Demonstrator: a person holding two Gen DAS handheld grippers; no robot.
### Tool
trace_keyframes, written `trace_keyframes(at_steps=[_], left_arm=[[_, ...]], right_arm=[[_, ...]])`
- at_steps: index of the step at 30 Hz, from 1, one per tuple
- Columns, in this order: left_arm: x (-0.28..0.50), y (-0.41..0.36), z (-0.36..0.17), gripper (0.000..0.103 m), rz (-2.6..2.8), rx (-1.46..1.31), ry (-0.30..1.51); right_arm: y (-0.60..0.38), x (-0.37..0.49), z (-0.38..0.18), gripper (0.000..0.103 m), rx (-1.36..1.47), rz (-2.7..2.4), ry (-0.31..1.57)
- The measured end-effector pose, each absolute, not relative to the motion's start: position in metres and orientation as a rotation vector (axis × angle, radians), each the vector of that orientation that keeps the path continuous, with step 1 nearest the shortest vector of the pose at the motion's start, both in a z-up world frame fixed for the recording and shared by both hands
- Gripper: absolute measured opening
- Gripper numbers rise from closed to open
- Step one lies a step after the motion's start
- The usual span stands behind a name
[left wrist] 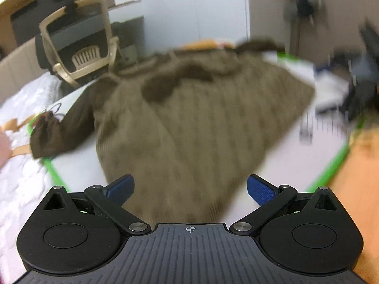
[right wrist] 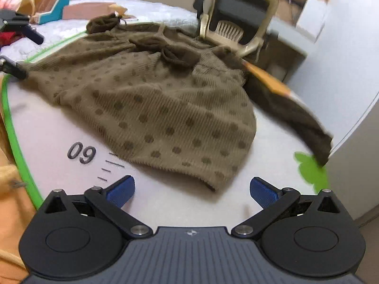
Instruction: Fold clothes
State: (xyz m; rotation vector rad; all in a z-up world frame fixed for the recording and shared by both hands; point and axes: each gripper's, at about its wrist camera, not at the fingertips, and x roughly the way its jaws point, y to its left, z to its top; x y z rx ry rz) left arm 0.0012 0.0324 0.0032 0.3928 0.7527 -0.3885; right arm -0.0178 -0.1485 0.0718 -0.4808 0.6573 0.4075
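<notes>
Right wrist view: your right gripper [right wrist: 191, 190] and left gripper [left wrist: 190, 189] gape wide, holding nothing; brown sweater [right wrist: 151, 104] lies spread unfolded at 12 o'clock on the mat [right wrist: 165, 203], sleeves out, folding all outstanding.

brown dotted sweater [right wrist: 151, 104] flat on mat [right wrist: 59, 130]

The left gripper [left wrist: 190, 189] hangs with its jaws spread wide, the two blue pads [left wrist: 120, 188] angled outward and nothing caught between them. Its black linkage arms splay to either side of the ribbed body below. The right gripper [right wrist: 192, 190] sits in the same pose: jaws wide apart, blue pads [right wrist: 263, 193] bare, the gap between them empty. Both point forward and slightly downward.
</notes>
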Motion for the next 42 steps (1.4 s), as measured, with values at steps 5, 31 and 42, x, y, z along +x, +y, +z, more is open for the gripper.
trace_keyframes(at_steps=[5, 31, 42], left_arm=[[0.000, 0.027, -0.014, 0.103, -0.282, 0.435, 0.736], [-0.050, 0.100, 0.035, 0.103, 0.099, 0.571, 0.592], [-0.025, 0.138, 0.031, 0.103, -0.130, 0.245, 0.722]], right_arm=[[-0.132, 0.009, 0.069, 0.103, -0.530, 0.132, 0.495], [-0.194, -0.081, 0.107, 0.103, -0.648, 0.126, 0.438], [-0.203, -0.075, 0.127, 0.103, -0.519, 0.404, 0.541]])
